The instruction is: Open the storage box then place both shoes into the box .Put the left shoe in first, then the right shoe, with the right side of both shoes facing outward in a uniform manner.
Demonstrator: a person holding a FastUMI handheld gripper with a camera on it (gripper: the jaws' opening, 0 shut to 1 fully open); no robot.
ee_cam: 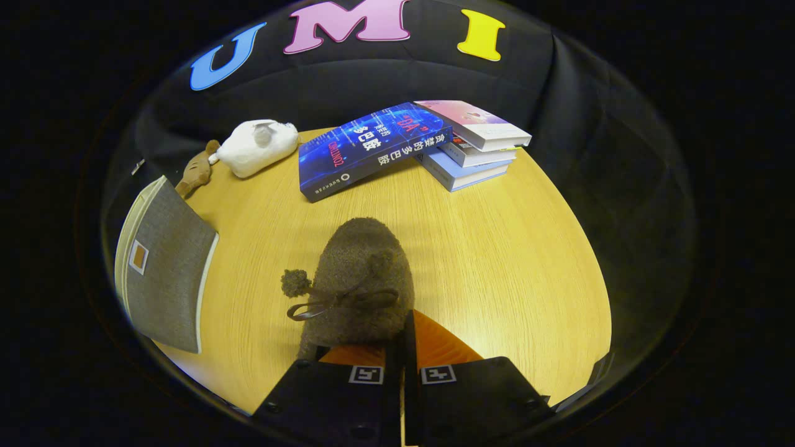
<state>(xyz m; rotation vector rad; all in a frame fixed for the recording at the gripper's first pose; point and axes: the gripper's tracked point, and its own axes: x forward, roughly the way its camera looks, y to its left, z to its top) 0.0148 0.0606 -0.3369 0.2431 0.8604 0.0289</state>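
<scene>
A brown fuzzy shoe with a bow and a pompom lies toe-away on the wooden table, just ahead of my fingers. My gripper has its fingers drawn close together at the shoe's near rim, which seems pinched between them. The grey fabric storage box stands left of the shoe, its grey face with a small label turned toward me; I cannot tell if it is open. A small brown fuzzy thing lies beyond the box; whether it is the other shoe I cannot tell.
A white plush toy sits at the far left of the table. A blue book leans on a stack of books at the back. Bare table lies right of the shoe.
</scene>
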